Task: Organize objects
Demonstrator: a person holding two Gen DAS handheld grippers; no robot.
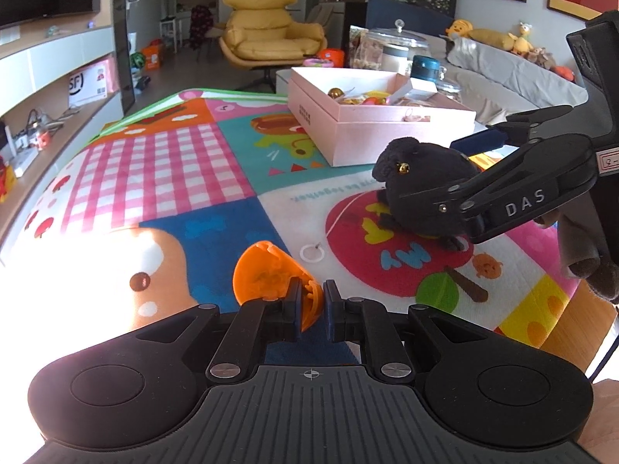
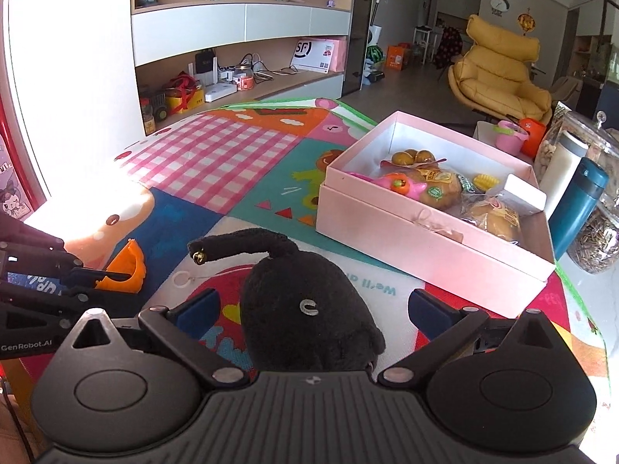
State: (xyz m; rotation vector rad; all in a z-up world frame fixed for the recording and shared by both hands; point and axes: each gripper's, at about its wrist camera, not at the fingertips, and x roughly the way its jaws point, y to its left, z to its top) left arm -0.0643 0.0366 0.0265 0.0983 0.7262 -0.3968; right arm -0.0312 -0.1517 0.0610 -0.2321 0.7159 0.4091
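Black plush toy: on the colourful play mat, near side, between the spread fingers of the right gripper, neither finger visibly touching it. Orange plastic shell: left of the toy, rim pinched by the left gripper. Pink box: open, far right on the mat, holding toy food. Blue flask: right of the box.

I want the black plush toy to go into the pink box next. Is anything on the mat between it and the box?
Nothing visible does. The black plush toy sits between the open right gripper fingers, and only bare play mat lies between it and the pink box, whose top is open.
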